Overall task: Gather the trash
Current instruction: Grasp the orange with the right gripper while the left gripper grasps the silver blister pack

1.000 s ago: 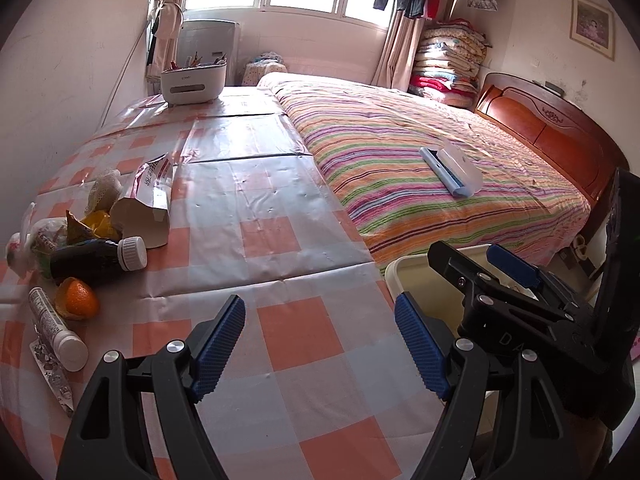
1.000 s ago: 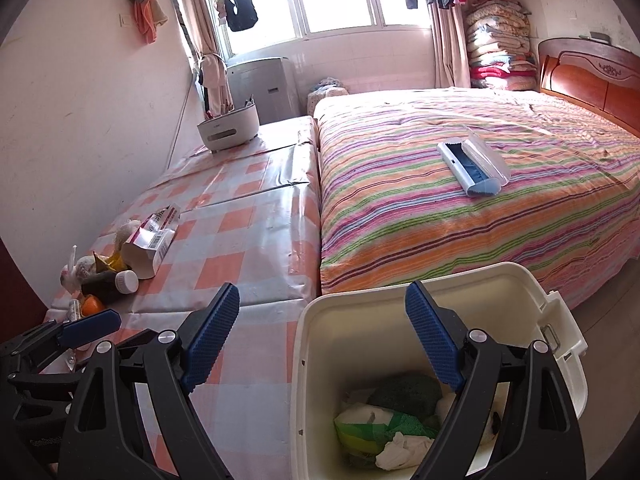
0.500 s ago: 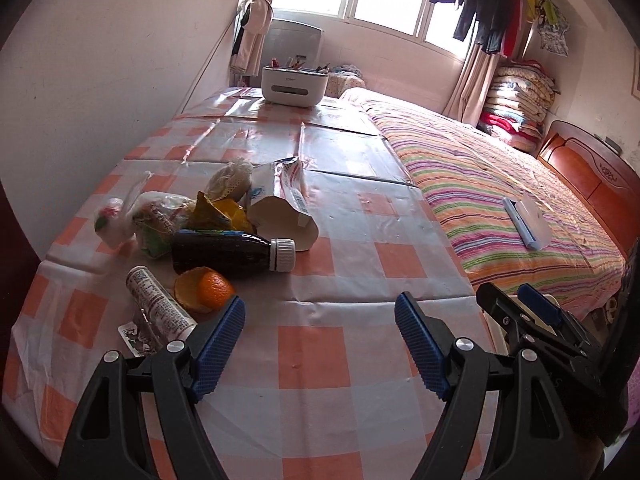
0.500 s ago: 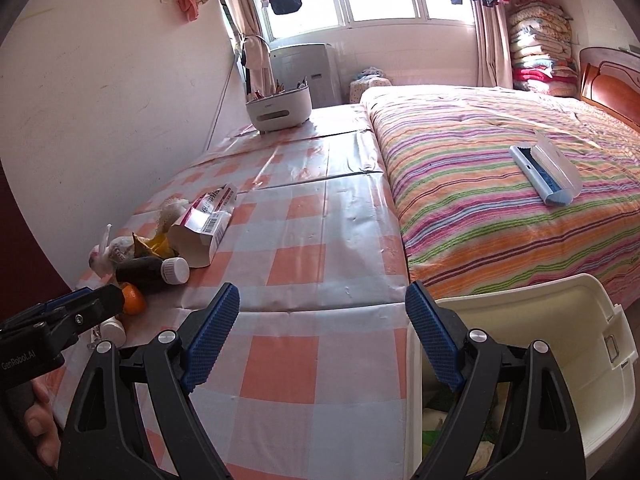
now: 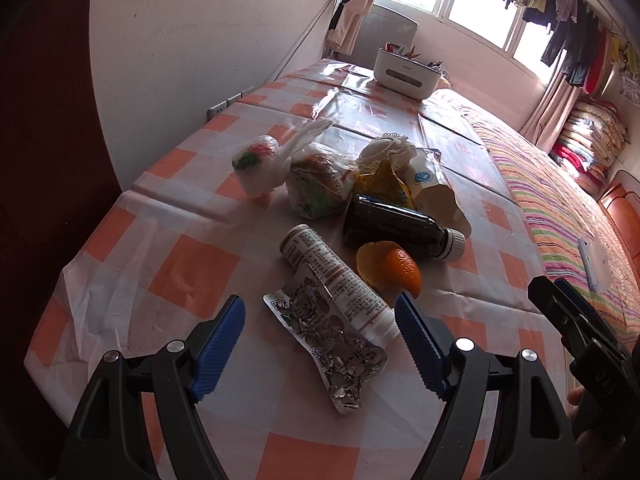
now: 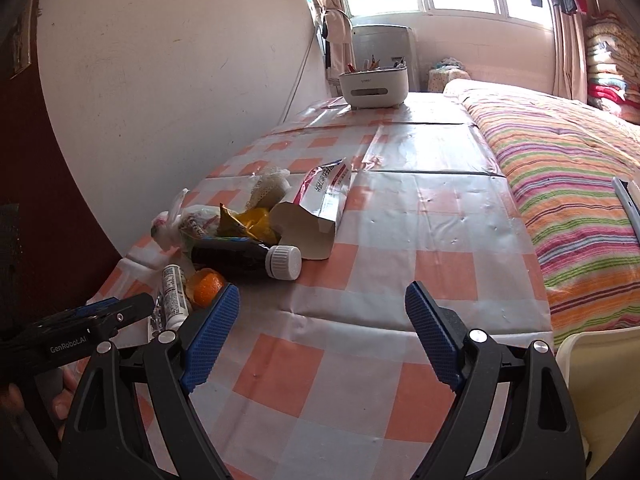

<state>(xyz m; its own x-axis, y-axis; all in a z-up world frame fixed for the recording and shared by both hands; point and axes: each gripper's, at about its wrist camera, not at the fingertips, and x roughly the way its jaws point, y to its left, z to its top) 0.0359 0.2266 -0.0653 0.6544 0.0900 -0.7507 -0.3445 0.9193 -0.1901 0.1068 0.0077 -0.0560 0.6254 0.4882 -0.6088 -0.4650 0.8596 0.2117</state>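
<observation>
Left gripper: jaws wide, nothing between the pads.
Foil wrapper: flat on the checked tablecloth, between the left jaws – likely light, crinkly and slippery; take it across a raised edge.
White tube: just ahead of the jaws, partly on the wrapper – probably light and stiff; take it mid-body.
Orange peel: ahead of the right-hand pad; soft.
Dark bottle: farther ahead, lying down; likely heavier and prone to roll.
Right gripper: jaws wide, empty, over bare cloth.
</observation>
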